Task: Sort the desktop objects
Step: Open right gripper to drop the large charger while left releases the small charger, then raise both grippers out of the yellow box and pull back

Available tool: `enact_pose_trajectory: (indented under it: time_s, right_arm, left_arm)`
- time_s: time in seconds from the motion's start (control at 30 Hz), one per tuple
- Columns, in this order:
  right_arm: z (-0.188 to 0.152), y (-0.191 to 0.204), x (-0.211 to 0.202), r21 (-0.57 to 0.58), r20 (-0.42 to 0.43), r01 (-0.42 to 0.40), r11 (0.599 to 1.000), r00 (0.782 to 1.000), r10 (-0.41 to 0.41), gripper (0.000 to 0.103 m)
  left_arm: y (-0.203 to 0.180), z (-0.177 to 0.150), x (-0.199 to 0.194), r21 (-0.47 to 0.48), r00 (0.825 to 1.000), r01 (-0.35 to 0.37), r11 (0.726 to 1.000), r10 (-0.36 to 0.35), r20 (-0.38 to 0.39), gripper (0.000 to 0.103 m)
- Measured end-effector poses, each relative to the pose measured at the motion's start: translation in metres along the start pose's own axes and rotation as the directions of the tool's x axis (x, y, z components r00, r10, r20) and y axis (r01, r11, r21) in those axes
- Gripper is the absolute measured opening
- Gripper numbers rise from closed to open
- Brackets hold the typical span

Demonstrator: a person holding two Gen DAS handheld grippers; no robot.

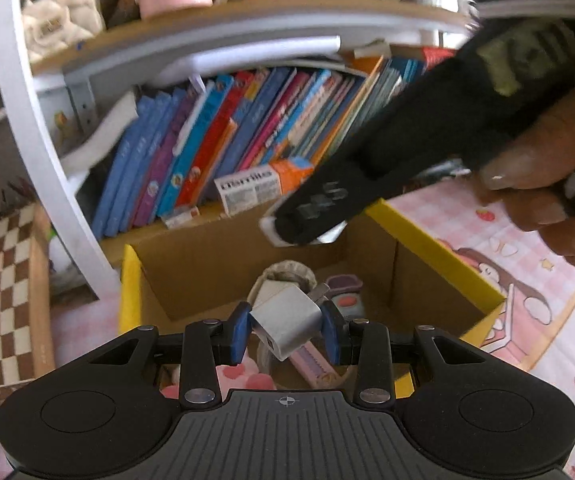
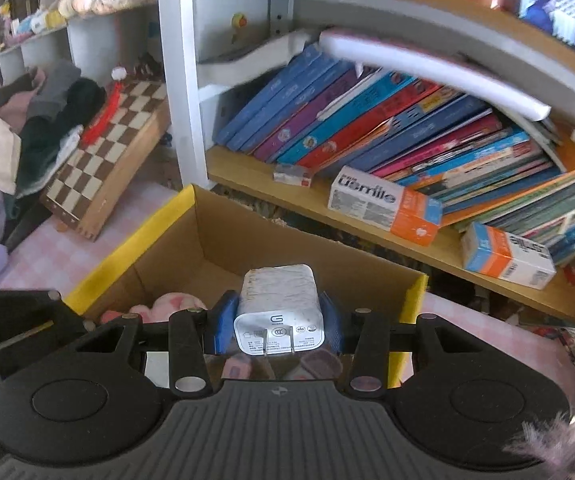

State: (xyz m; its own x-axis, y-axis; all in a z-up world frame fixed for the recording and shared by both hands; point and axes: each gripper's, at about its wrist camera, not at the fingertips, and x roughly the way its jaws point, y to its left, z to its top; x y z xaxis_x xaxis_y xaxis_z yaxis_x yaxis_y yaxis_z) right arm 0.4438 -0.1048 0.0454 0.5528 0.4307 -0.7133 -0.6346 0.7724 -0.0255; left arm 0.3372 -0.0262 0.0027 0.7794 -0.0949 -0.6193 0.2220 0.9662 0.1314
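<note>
In the left wrist view my left gripper (image 1: pixel 285 330) is shut on a small grey plug adapter (image 1: pixel 287 320), tilted, with its prongs pointing up and away. It hangs over an open cardboard box with yellow rims (image 1: pixel 433 248) that holds several small items. In the right wrist view my right gripper (image 2: pixel 278 322) is shut on a white charger block (image 2: pixel 277 300), its folded prongs facing the camera, above the same cardboard box (image 2: pixel 159 220). A person's hand (image 1: pixel 559 152) and the black body of the right gripper cross the upper right of the left wrist view.
A bookshelf with leaning books (image 2: pixel 387 128) and small cartons (image 2: pixel 383 204) stands behind the box. A wooden chessboard (image 2: pixel 103 152) leans at the left beside a pile of clothes (image 2: pixel 27 120). The desk has a pink checked cover (image 1: pixel 547 300). A pink plush (image 2: pixel 175 304) lies inside the box.
</note>
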Motion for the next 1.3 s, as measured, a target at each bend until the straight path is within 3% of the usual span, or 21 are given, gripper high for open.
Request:
enact_pose_trajectory:
  time_s: [0.4, 0.9, 0.97, 1.07, 1.3]
  right_arm:
    - [0.004, 0.006, 0.070, -0.045, -0.121, -0.047, 0.998, 0.992, 0.041, 0.042]
    - [-0.003, 0.007, 0.084, -0.036, -0.141, -0.060, 0.998, 0.989, 0.055, 0.045]
    - [0.000, 0.008, 0.078, -0.037, -0.119, -0.059, 0.998, 0.991, 0.054, 0.060]
    - [0.003, 0.008, 0.067, -0.041, -0.083, -0.059, 0.997, 0.995, 0.056, 0.066]
    - [0.006, 0.008, 0.038, -0.026, -0.022, -0.058, 0.998, 0.998, 0.057, 0.071]
  left_arm:
    - [0.003, -0.006, 0.041, -0.045, 0.995, 0.019, 0.999, -0.023, -0.100, 0.036]
    - [0.005, -0.003, 0.044, -0.090, 0.993, 0.012, 0.996, -0.022, -0.120, 0.039]
    - [0.005, -0.001, 0.041, -0.097, 0.994, 0.019, 0.995, -0.029, -0.109, 0.056]
    - [0.003, 0.002, 0.033, -0.093, 0.996, 0.002, 0.996, -0.010, -0.084, 0.068]
    - [-0.002, 0.007, 0.010, -0.080, 0.999, -0.031, 0.996, 0.028, -0.029, 0.079]
